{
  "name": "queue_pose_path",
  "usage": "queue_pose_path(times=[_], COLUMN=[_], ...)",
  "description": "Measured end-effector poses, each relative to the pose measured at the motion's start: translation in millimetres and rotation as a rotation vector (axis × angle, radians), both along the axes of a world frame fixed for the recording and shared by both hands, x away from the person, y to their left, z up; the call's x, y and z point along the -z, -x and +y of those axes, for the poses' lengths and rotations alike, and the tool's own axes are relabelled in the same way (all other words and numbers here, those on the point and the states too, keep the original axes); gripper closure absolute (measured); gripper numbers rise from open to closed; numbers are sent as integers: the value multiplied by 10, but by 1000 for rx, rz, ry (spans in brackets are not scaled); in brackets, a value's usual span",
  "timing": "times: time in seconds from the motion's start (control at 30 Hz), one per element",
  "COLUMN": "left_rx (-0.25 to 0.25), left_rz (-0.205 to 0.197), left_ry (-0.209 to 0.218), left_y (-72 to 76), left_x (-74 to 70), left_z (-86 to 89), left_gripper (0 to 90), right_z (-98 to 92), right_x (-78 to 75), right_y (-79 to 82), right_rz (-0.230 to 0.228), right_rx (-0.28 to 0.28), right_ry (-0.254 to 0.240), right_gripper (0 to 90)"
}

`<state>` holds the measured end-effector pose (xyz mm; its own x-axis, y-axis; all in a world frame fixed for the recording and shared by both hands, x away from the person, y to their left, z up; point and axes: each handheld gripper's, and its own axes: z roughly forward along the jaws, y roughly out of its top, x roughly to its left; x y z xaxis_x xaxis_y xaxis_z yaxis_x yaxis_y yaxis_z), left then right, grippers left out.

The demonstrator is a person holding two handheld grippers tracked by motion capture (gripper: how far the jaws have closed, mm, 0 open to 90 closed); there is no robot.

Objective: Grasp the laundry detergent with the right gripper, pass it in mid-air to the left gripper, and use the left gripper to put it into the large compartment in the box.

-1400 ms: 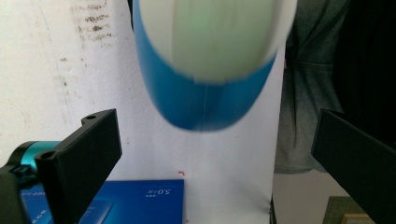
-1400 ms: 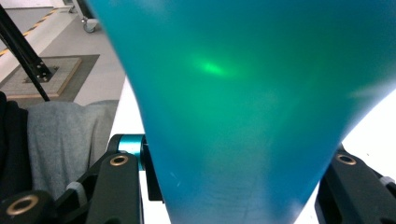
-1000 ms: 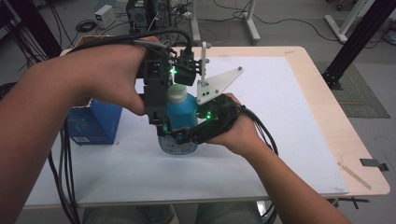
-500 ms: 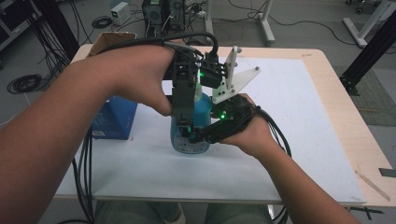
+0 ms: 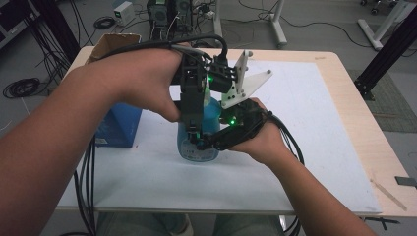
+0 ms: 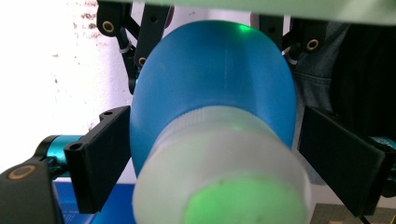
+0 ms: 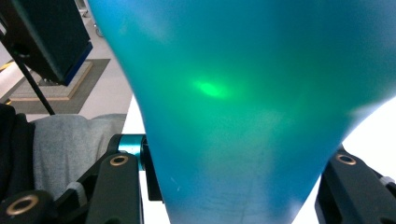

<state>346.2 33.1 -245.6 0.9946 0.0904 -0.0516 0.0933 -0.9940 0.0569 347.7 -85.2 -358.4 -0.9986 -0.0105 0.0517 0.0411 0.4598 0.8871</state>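
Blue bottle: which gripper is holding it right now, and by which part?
The right gripper clamps the blue bottle around its lower body. The left gripper, jaws just closing, straddles the white cap without touching it.

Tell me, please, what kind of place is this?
Probably a lab or workshop. A table with a white mat stands on a grey floor strewn with cables, electronic boxes sit behind it, and metal frame legs stand nearby.

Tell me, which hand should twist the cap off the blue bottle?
Probably the left. Its tool sits over the top with the white cap between its jaws, which have just been closing. The right tool already grips the bottle low down, steadying it.
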Motion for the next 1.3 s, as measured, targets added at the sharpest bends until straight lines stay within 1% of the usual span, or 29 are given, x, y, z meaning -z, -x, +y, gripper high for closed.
queue_pose_path(times=[0.2,0.23,0.37,0.4,0.53,0.57,0.63,0.8,0.93,1.03,1.07,1.1,1.17,1.27,1.3], left_rx=[7,12,15,19,11,17,17,20,21,24,16,22,21,32,30], left_rz=[-11,-7,-19,-22,-27,-26,-24,-30,-30,-30,-32,-28,-30,-31,-34], left_ry=[2,0,-10,-13,-8,-13,-13,-17,-16,-18,-14,-15,-13,-22,-19], left_y=[2,2,4,5,4,0,1,1,-2,2,10,10,8,1,7], left_x=[0,-2,0,0,0,-6,-7,4,8,18,24,24,26,25,28], left_z=[-26,-29,-37,-38,-30,-28,-27,-32,-37,-42,-44,-47,-51,-56,-56], left_gripper=[115,158,167,174,180,181,220,223,259,263,263,315,319,375,375], right_z=[2,9,16,20,25,25,26,23,23,26,27,29,31,35,38], right_x=[-3,-2,-1,3,5,5,5,0,-5,-6,-6,-6,-6,-9,-9], right_y=[4,5,6,9,9,8,8,1,0,4,2,5,8,12,15], right_rz=[1,-1,-2,4,8,7,5,-1,-2,4,5,8,10,11,12], right_rx=[-1,-2,-3,-7,-7,-7,-7,-2,-2,-4,-5,-6,-6,-7,-8], right_ry=[-4,-9,-9,-7,-6,-7,-8,-18,-23,-22,-22,-22,-22,-27,-28], right_gripper=[463,463,463,462,463,463,463,463,463,463,463,463,463,463,463])
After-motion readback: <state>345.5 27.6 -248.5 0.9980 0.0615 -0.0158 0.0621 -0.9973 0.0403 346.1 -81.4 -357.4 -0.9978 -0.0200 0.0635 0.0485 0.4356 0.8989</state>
